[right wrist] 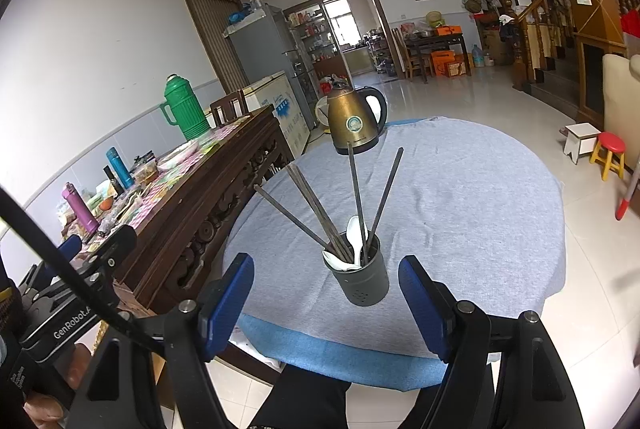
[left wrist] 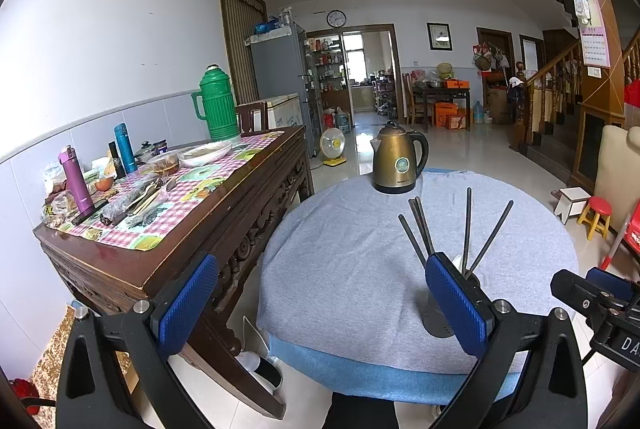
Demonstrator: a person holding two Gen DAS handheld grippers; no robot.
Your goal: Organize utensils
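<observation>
Round table [right wrist: 460, 189]: grey-blue cloth cover — bronze kettle [right wrist: 354, 121] at the far edge.
Near side: grey utensil holder [right wrist: 362, 283] — upright on the cloth.

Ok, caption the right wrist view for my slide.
Open right gripper faces a grey holder of chopsticks and white spoons on a grey-clothed table.
</observation>
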